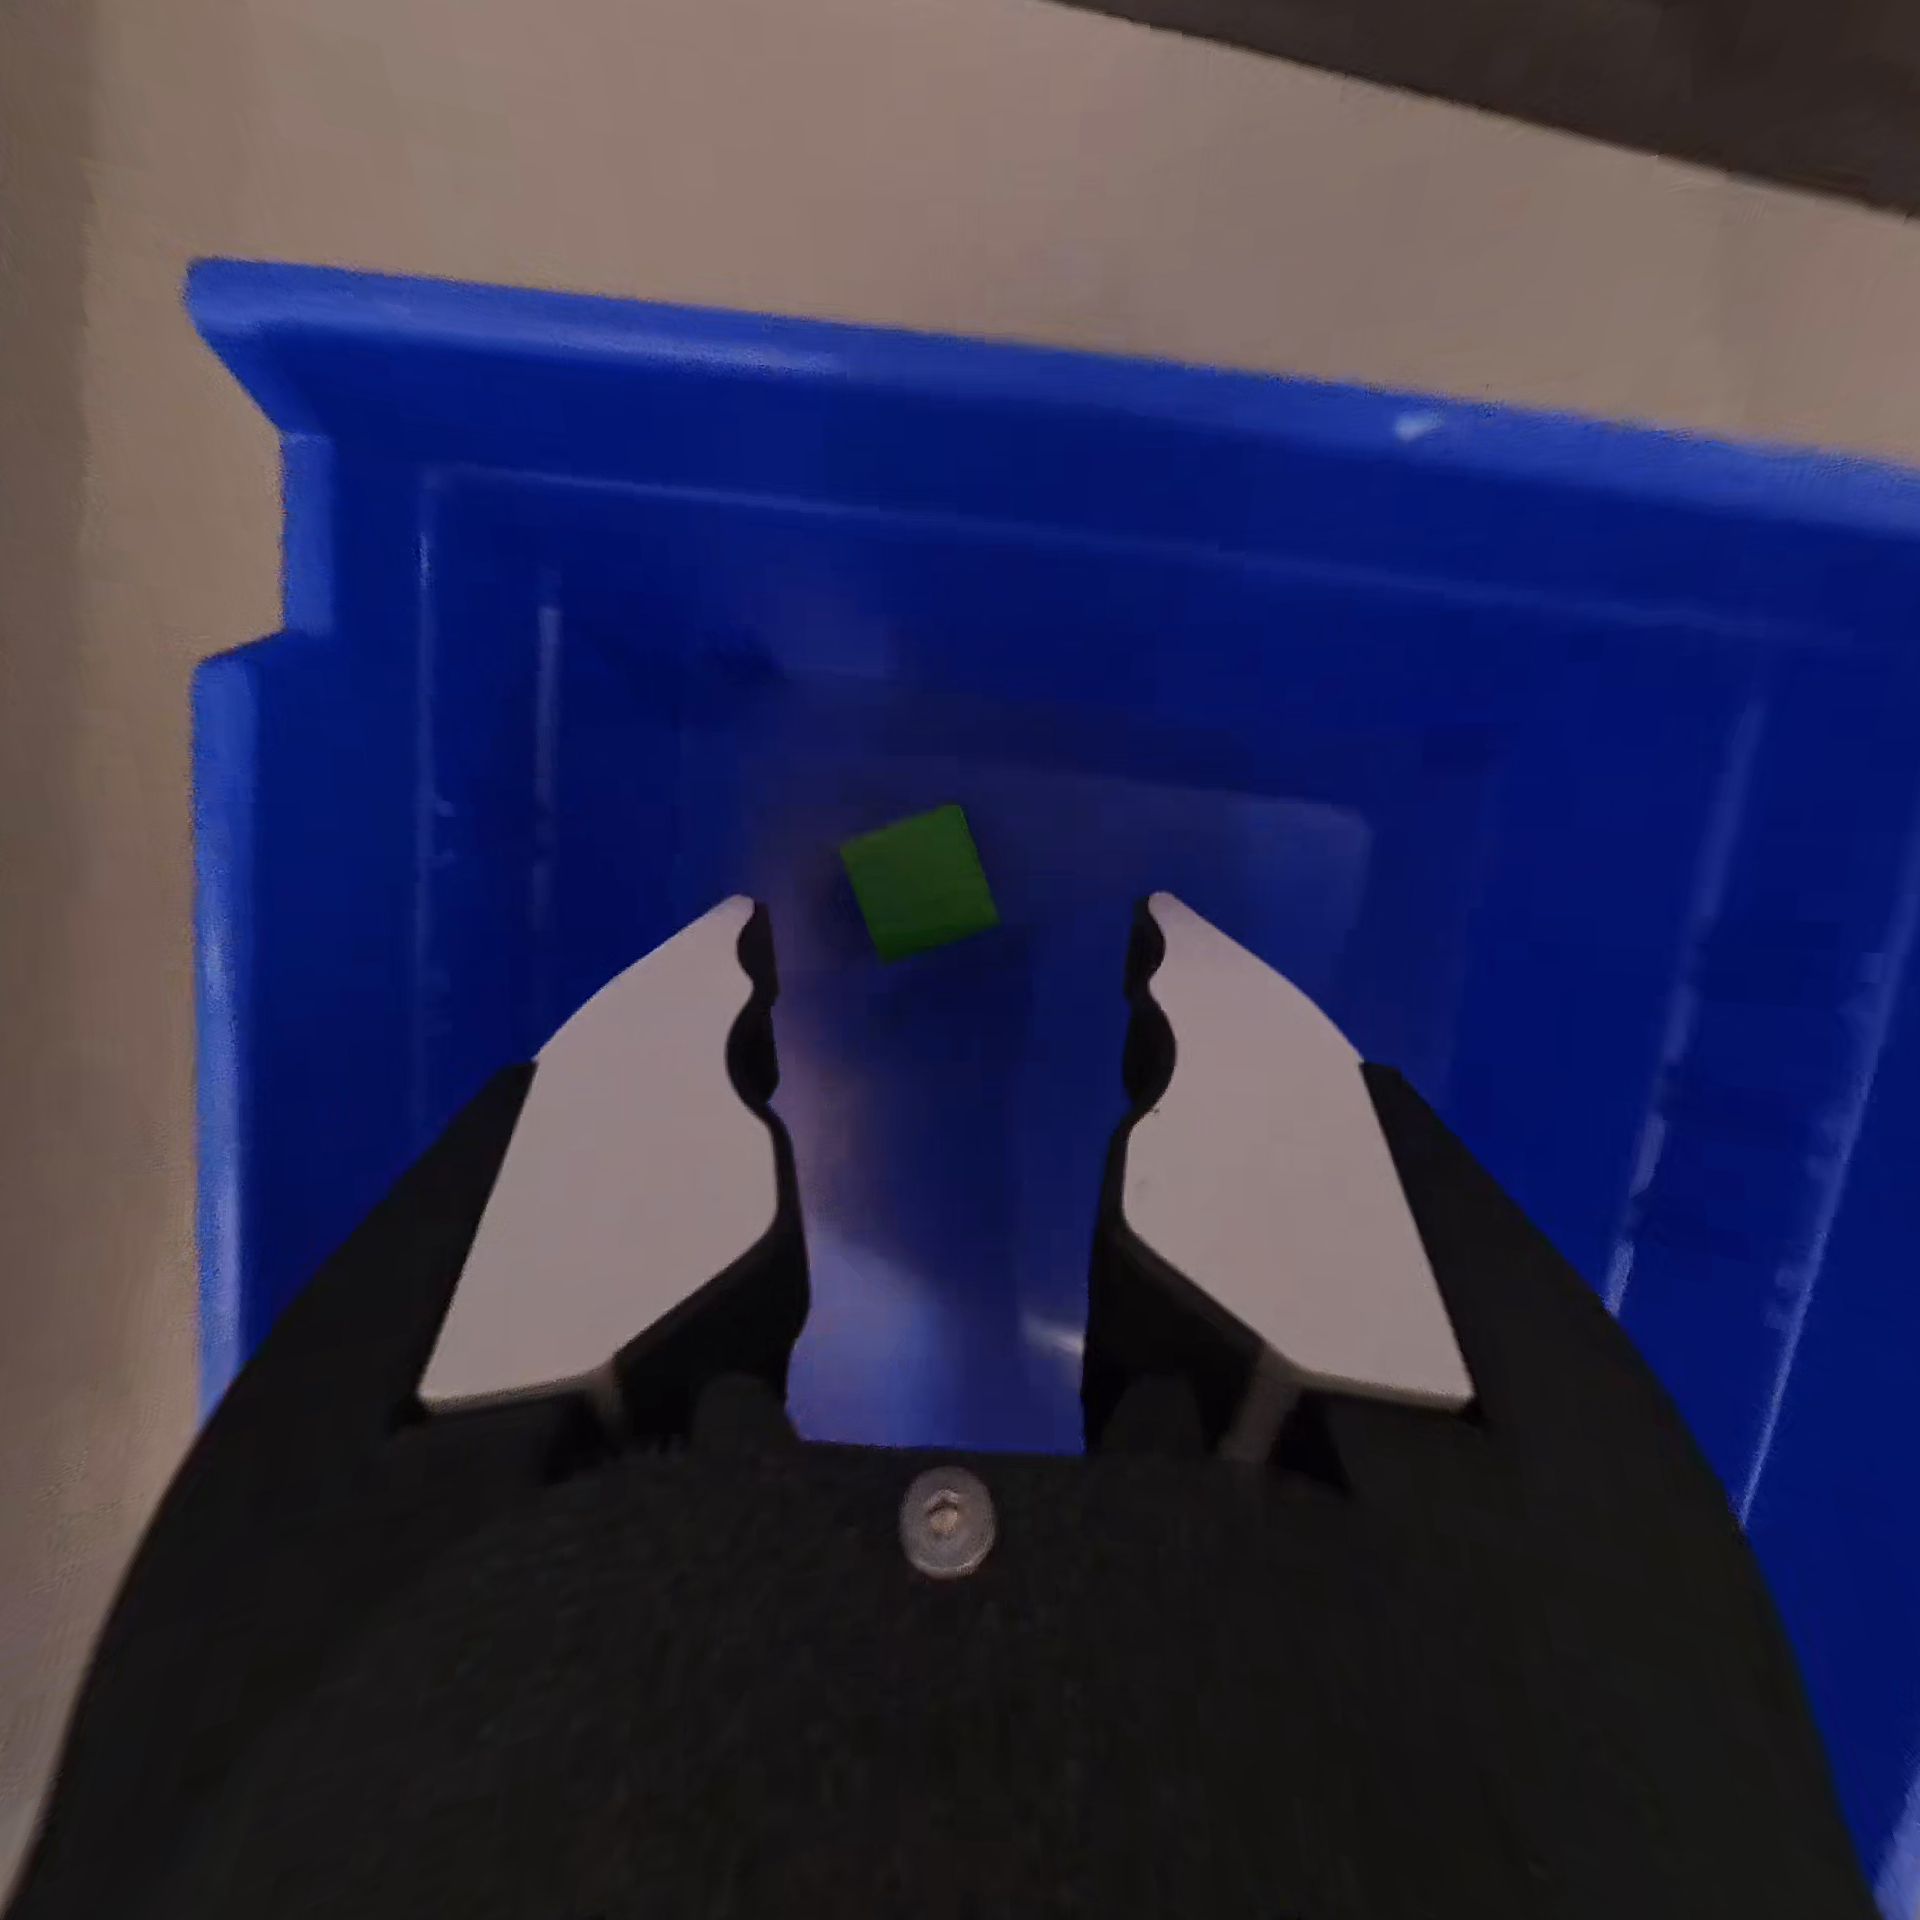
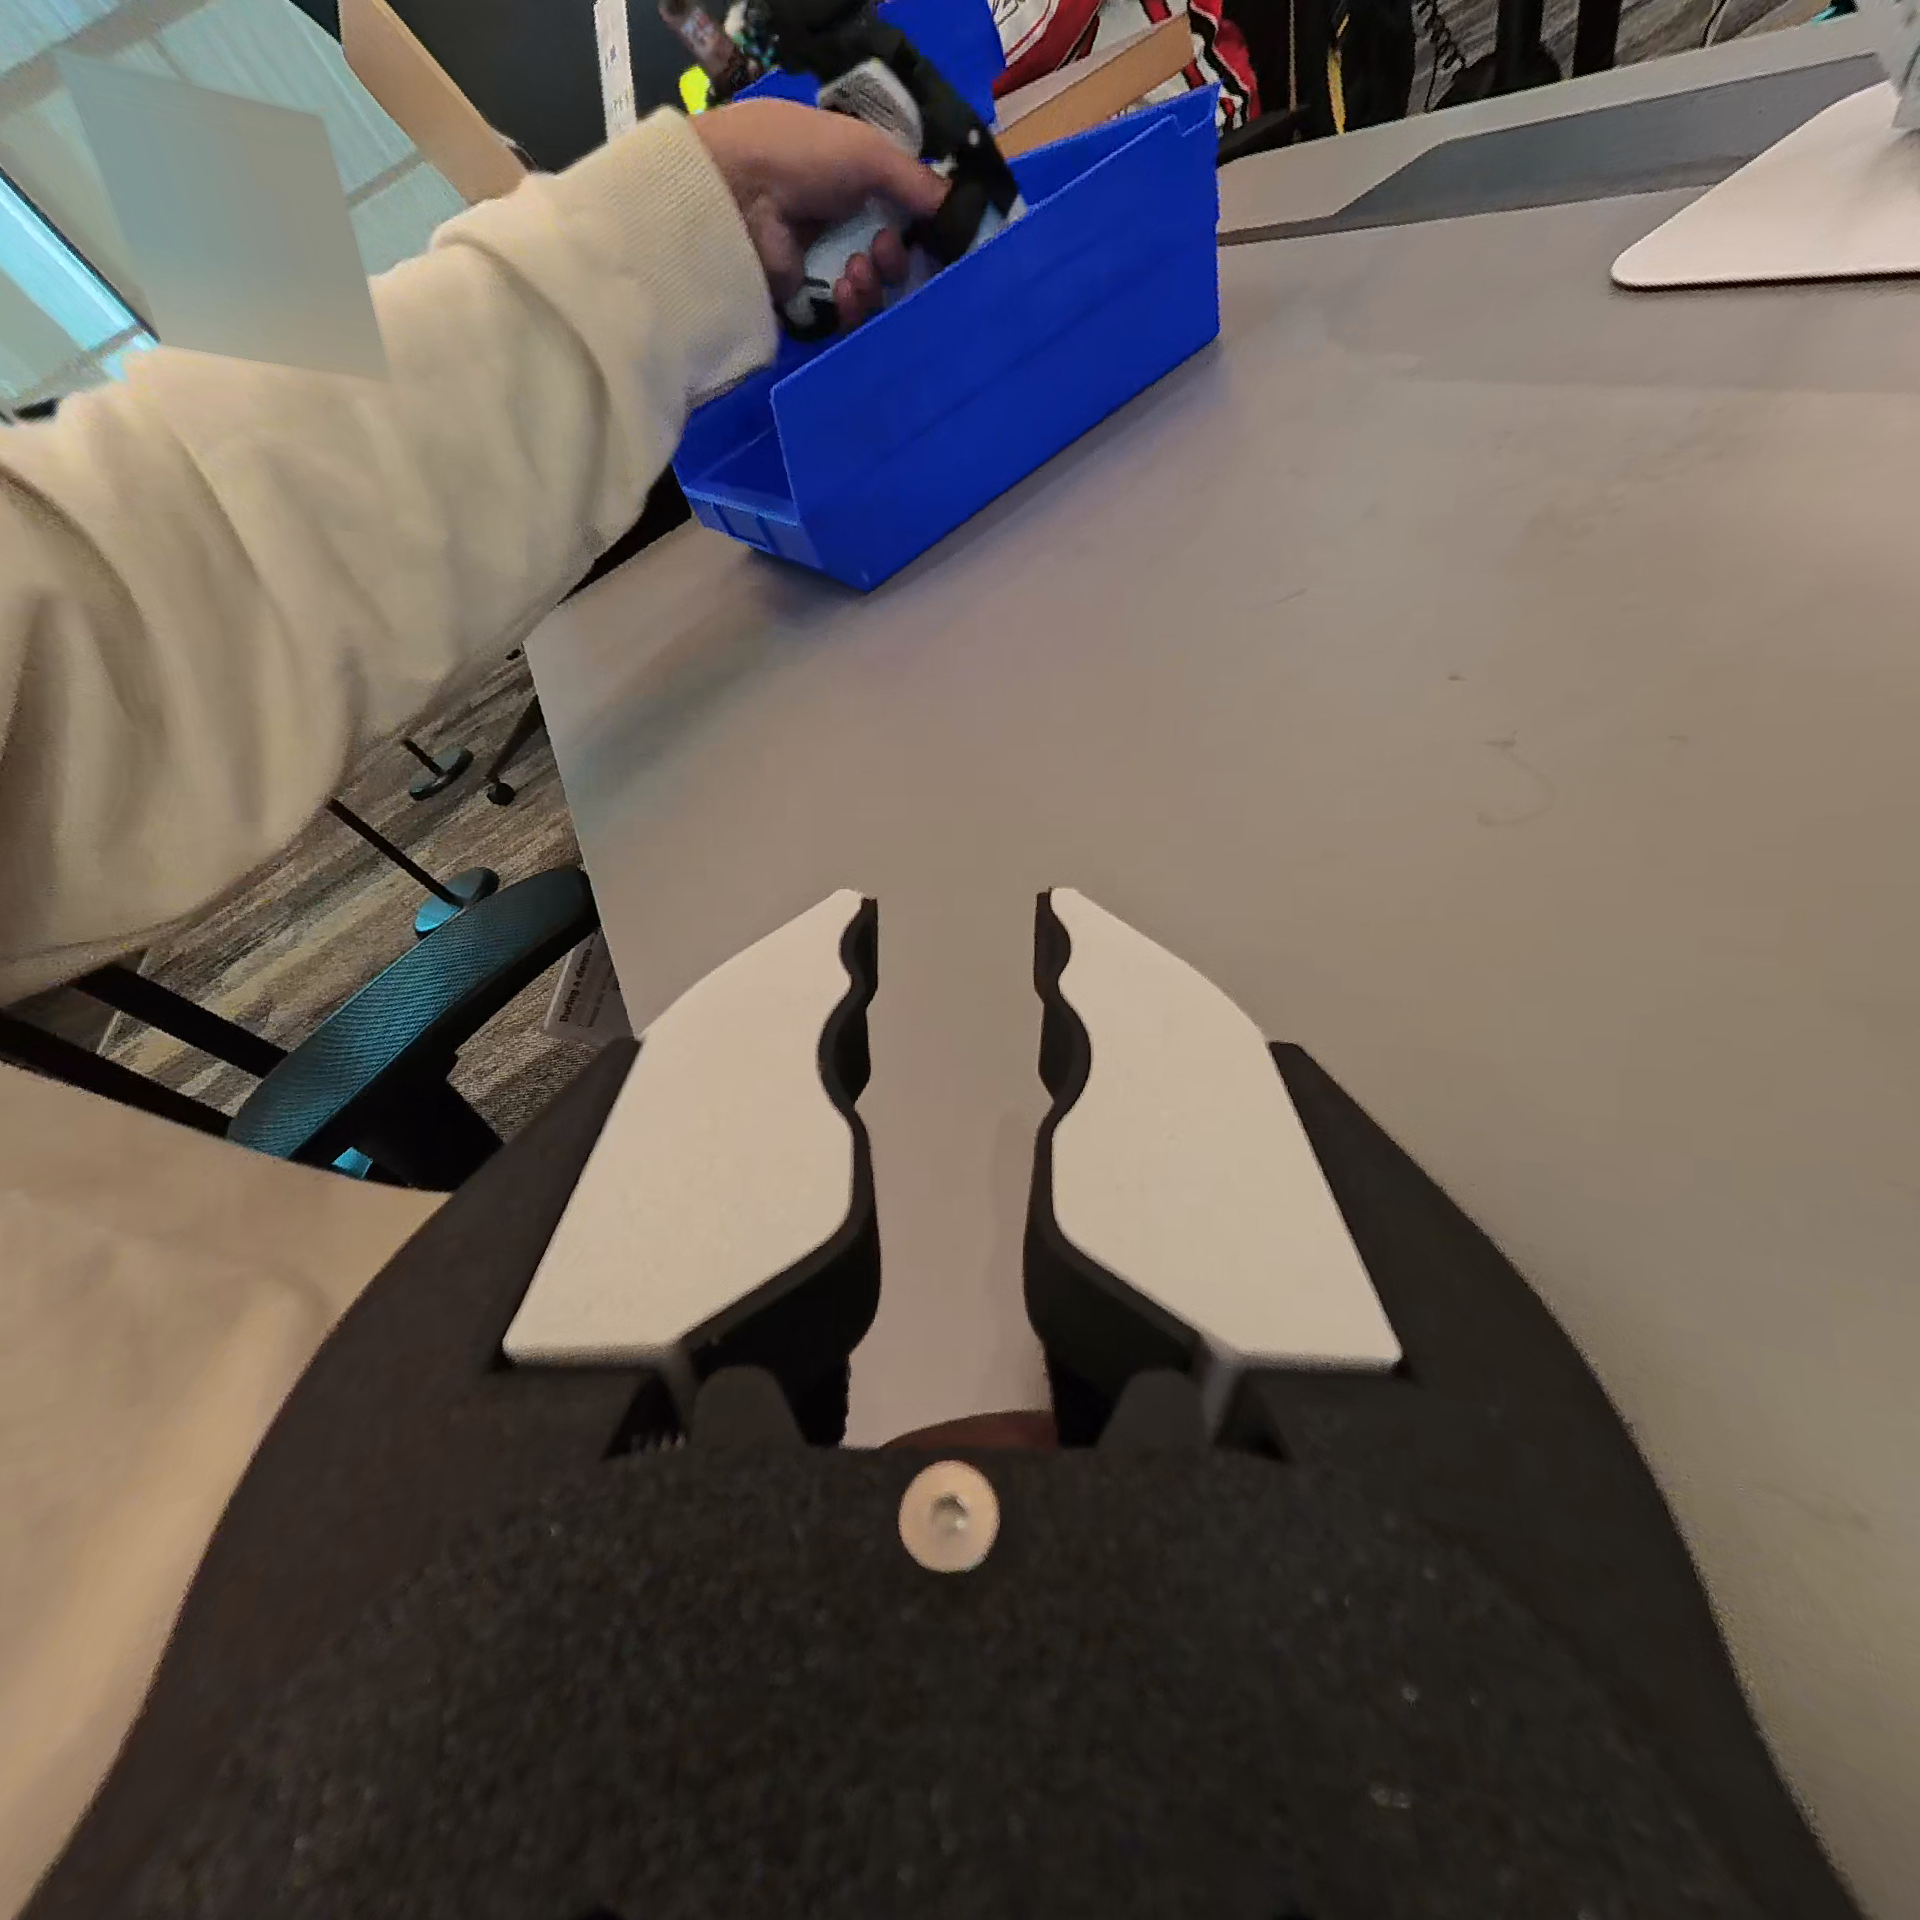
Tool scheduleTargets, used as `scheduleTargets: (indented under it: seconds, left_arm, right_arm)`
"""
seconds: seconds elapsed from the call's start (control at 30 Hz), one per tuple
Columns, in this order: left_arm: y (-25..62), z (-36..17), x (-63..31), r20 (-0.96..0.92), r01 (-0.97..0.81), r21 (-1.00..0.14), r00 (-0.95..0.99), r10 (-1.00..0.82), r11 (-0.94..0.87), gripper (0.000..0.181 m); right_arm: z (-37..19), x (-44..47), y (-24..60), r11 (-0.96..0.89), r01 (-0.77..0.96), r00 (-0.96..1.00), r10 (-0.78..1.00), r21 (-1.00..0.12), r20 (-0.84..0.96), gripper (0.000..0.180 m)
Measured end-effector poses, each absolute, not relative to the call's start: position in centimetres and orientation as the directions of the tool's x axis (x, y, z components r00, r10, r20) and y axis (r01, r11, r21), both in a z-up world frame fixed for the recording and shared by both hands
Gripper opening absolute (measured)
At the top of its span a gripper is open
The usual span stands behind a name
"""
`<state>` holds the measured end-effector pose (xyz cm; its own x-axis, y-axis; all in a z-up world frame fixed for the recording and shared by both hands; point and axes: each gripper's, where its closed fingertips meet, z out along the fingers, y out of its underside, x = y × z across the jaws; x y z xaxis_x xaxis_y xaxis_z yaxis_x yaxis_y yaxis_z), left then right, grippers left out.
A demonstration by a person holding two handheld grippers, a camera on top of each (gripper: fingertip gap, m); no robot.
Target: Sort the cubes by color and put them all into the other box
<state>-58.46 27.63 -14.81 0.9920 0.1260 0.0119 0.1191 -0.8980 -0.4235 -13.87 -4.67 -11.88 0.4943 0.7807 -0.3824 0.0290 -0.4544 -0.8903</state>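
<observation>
Left hand-held gripper (image 1: pixel 951 914) poised over the blue box (image 1: pixel 1558 623), pointing down into it, jaws spread wide and holding nothing. Green cube (image 1: pixel 918 881) just past the fingertips, tilted, set against the box floor; blurred, so impossible to tell whether lying there or in mid-fall. Probably a drop-off into the target box, which would explain the released jaws directly above the middle rather than near a wall. No other cube visible in this box. Right hand-held gripper (image 2: pixel 956 914) held low above the bare grey bench (image 2: pixel 1351 727), well apart from the box, jaws parted a little and empty; likely parked out of the way to leave the left side free. From the right wrist view, the same box (image 2: pixel 997 343) near the bench's far left edge, a cream sleeve (image 2: pixel 364 499) and hand (image 2: pixel 821 197) reaching over it with the left tool. White monitor foot (image 2: pixel 1787 208) at the far right, an office chair (image 2: pixel 416 1039) below the bench edge, clutter behind. High box walls the only likely hindrance to reaching in.
</observation>
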Motion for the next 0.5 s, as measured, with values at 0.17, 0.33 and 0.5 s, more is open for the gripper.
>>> scheduleTargets:
  seconds: [0.17,0.33,0.5]
  left_arm:
    - [27.9,-18.1,-59.1,0.097,0.321,-0.296,0.947,0.306,-0.899,0.062]
    - [28.2,-18.2,-60.5,0.017,0.349,-0.295,0.933,0.36,-0.89,0.029]
    - [27.4,-17.4,-59.7,0.017,0.275,-0.285,0.959,0.282,-0.918,0.029]
  right_arm:
    - [-11.8,-13.4,-4.6,-0.454,0.021,0.501,0.776,-0.891,-0.383,0.029]
    - [-11.5,-12.9,-4.6,-0.449,0.022,0.502,0.777,-0.893,-0.379,0.028]
    - [-11.2,-12.7,-4.7,-0.423,0.04,0.507,0.79,-0.905,-0.346,0.028]
